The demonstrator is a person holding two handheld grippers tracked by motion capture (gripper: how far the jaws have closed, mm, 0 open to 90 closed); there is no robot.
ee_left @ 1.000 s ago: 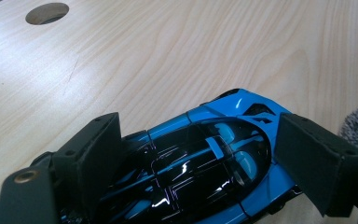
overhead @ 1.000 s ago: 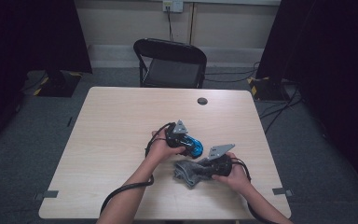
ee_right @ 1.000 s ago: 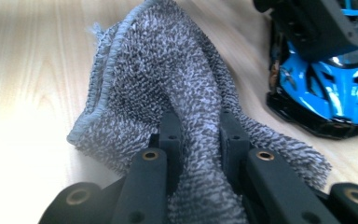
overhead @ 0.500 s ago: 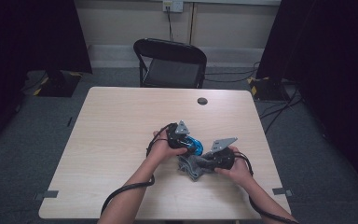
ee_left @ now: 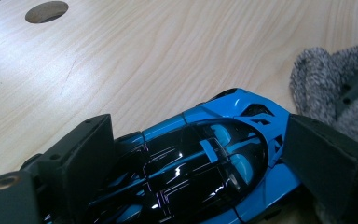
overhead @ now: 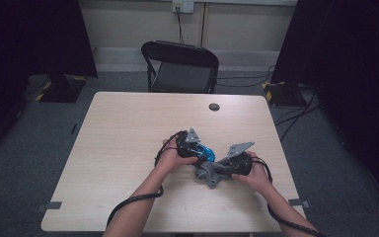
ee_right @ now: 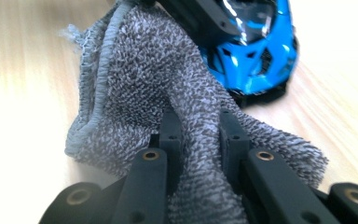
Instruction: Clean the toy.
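A blue toy sports car point(ee_left: 214, 154) sits at the lower centre of the wooden table point(overhead: 128, 128), clasped between the left gripper's point(overhead: 193, 148) wide-set jaws. Just beside it, lower right, the right gripper point(ee_right: 198, 135) pinches a grey knitted cloth point(ee_right: 135, 84) tightly.

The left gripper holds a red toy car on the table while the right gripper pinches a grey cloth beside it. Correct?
Not quite: the car is blue, not red, as the left gripper view shows. The rest stands: the left gripper holds it on the table, and the right gripper pinches the grey cloth beside it.
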